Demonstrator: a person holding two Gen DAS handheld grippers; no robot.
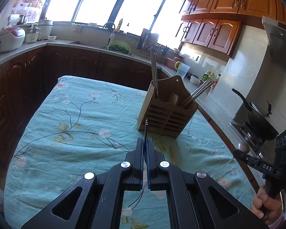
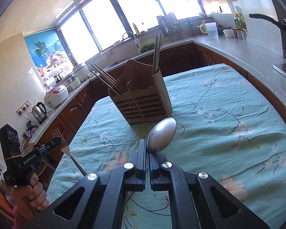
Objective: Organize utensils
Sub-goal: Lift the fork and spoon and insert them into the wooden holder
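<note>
Now we hold one tool in each hand above the table with the green flower cloth (image 1: pixel 70 114). Our left gripper (image 1: pixel 145 143) has its jaws squeezed tight on a fork (image 1: pixel 146 127). We see the fork edge-on, with its tips poking out past the jaws toward the wooden holder (image 1: pixel 167 112). Our right gripper (image 2: pixel 147 150) has its jaws squeezed tight on a spoon (image 2: pixel 162 135). The round spoon bowl sticks up just past the tips.

The wooden holder stands on the cloth near the far edge of the table, well apart from both tools. Chopsticks (image 1: pixel 154 70) stand up in one end slot, and more chopsticks (image 2: pixel 104 80) lean out of the other end slot.

Between our tools and the holder, the cloth is open. From the left wrist view, one thin stick (image 1: pixel 172 157) lies on the cloth just right of the left gripper. Brown cabinets (image 1: pixel 47 66) run close by the far edge of the table.
</note>
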